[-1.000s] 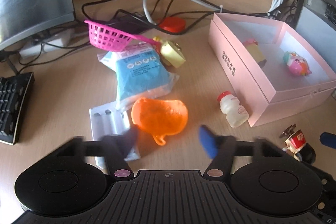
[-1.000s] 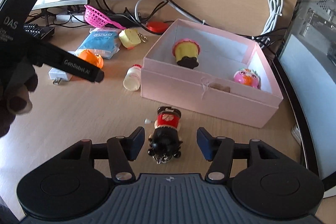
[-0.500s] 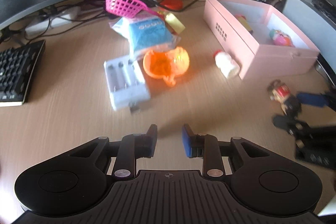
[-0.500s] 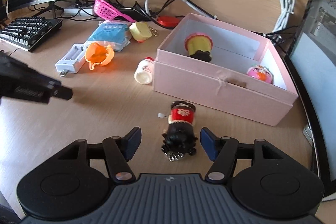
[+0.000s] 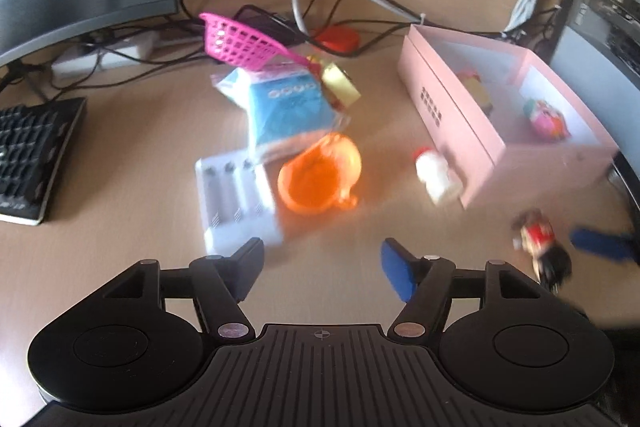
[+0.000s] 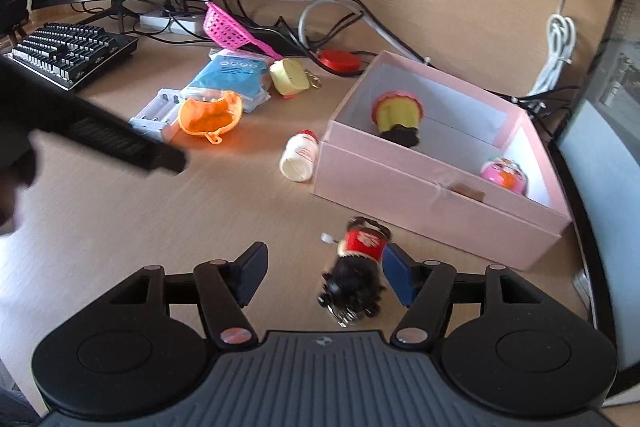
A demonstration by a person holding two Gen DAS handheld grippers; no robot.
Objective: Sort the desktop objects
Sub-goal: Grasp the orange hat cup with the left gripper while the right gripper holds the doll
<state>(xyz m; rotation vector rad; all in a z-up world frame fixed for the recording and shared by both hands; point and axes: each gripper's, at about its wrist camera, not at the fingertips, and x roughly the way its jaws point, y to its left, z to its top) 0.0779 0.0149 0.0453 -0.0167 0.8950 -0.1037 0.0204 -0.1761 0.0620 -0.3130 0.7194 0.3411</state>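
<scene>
**Two claws apart over the messy desk**

My left gripper [image 5: 322, 269] has just been opening, with only bare desk [image 5: 120, 259] between its fingers. My right gripper [image 6: 324, 273] has opened a little more too. The small doll [image 6: 358, 273] lies between its fingers, against the right one, just beside the pink box [image 6: 432, 199].

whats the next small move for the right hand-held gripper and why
Probably shift a little to its right and close. The wind-up doll lies on the desk between the open fingers of the right hand-held gripper, off-centre against the right pad, with the left pad apart. The pink box just behind it already holds two toys.
</scene>
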